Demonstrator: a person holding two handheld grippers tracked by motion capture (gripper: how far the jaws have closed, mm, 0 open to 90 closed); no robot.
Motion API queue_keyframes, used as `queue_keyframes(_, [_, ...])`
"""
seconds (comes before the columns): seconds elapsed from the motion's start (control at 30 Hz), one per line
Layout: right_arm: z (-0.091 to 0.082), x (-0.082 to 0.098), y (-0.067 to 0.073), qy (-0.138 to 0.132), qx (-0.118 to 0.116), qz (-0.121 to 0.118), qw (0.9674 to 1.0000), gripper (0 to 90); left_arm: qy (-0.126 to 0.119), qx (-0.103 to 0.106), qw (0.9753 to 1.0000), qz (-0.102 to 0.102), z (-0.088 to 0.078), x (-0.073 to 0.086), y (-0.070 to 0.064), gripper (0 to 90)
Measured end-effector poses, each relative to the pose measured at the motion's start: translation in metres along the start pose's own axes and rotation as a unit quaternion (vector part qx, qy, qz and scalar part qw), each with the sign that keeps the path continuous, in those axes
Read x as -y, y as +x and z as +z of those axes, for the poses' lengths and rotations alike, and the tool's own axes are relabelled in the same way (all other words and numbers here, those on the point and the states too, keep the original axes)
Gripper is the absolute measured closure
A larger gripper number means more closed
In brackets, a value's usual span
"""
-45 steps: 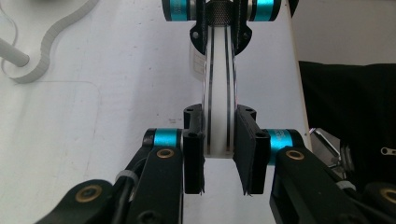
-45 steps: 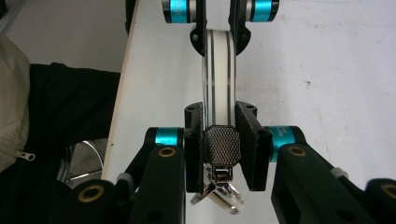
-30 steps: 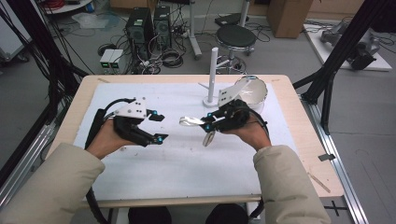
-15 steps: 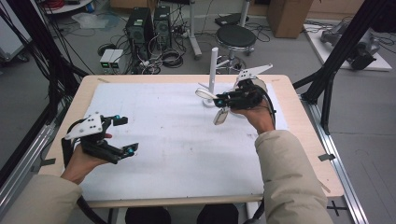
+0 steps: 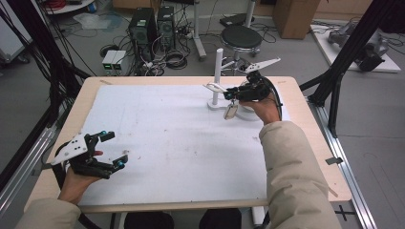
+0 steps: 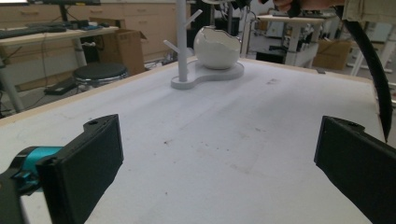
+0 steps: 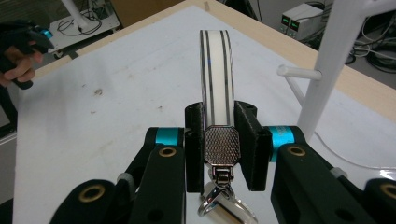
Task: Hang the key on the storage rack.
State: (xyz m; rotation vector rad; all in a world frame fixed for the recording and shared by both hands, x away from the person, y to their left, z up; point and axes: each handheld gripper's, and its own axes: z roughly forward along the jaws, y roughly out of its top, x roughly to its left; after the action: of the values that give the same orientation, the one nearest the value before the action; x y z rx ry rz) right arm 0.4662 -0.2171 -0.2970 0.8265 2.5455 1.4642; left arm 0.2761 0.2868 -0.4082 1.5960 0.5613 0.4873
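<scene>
A white strap with dark stripes (image 7: pixel 215 70) ends in a metal clasp (image 7: pixel 218 144) with a ring and a pale tag (image 5: pixel 230 112) hanging below. My right gripper (image 5: pixel 234 93) is shut on the strap at the clasp (image 7: pixel 219 133), held above the mat just right of a white peg stand (image 5: pixel 218 71). The strap's loop (image 5: pixel 215 87) points toward the stand's pole (image 7: pixel 329 70). My left gripper (image 5: pixel 114 149) sits at the mat's near left, jaws wide open and nothing between them (image 6: pixel 219 154).
A white bowl (image 6: pixel 217 46) shares the stand's flat base (image 5: pixel 243 114) at the far right of the white mat (image 5: pixel 181 143). The wooden table edge (image 5: pixel 305 143) borders the mat. A black cable (image 6: pixel 373 70) trails from the right gripper.
Both grippers left the middle of the mat. The left one drew back to the near left corner, open. The right one carried the strap away to the peg stand.
</scene>
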Motion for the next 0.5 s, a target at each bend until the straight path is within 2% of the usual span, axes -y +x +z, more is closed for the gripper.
queue_keyframes(0.17, [0.004, 0.003, -0.011, -0.005, 0.01, 0.01, 0.9999, 74.6, -0.007, -0.015, 0.9998, -0.012, -0.005, 0.015, -0.001, 1.7])
queue_keyframes(0.2, [0.004, 0.004, -0.013, -0.004, 0.01, 0.017, 0.9998, 74.6, -0.006, -0.016, 0.9998, -0.011, -0.006, 0.018, -0.001, 1.7])
queue_keyframes(0.3, [0.007, 0.005, -0.016, 0.003, 0.011, 0.018, 0.9998, 74.6, -0.014, -0.023, 0.9996, -0.005, -0.008, 0.024, -0.002, 1.7])
queue_keyframes(0.4, [0.008, 0.006, -0.02, 0.004, 0.017, 0.027, 0.9995, 74.5, -0.021, -0.024, 0.9994, -0.012, -0.009, 0.029, -0.003, 1.7])
queue_keyframes(0.5, [0.01, 0.008, -0.025, -0.001, 0.021, 0.031, 0.9993, 74.5, -0.023, -0.026, 0.9994, -0.011, -0.011, 0.034, -0.004, 1.7])
